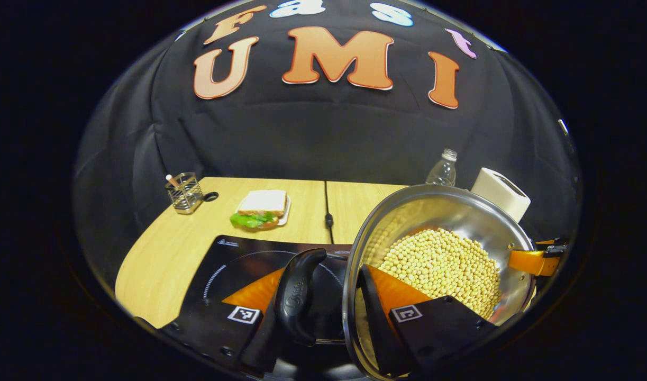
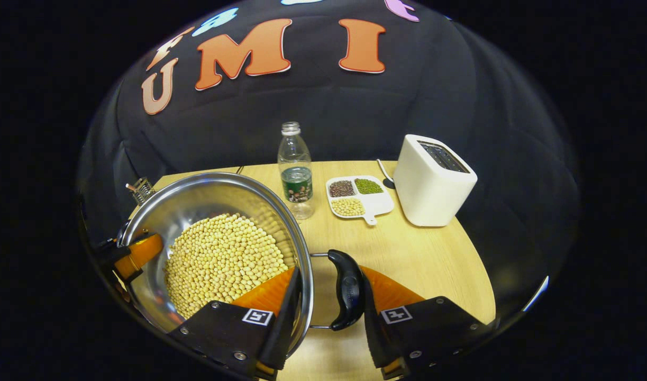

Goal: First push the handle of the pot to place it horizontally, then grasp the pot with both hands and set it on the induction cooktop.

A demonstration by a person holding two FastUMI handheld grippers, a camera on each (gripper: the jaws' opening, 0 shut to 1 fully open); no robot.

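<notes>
Left gripper view: the left gripper (image 1: 323,312) clamps its 2 fingers on the pot (image 1: 439,233) of soybeans (image 1: 445,267), 1 inside the rim, 1 outside its black handle (image 1: 301,296), above the induction cooktop (image 1: 233,264).

Right gripper view: the right gripper (image 2: 328,317) likewise pinches rim and opposite handle (image 2: 347,290), likely steadying the load over the desk (image 2: 434,259).

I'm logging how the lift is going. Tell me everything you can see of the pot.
The pot is a shiny round steel vessel, uncovered, holding a bed of pale yellow beans. It has a black loop handle on each side. The right gripper straddles its rim and one handle; the left gripper does likewise on the opposite side, above the black induction cooktop. It looks tilted.
</notes>
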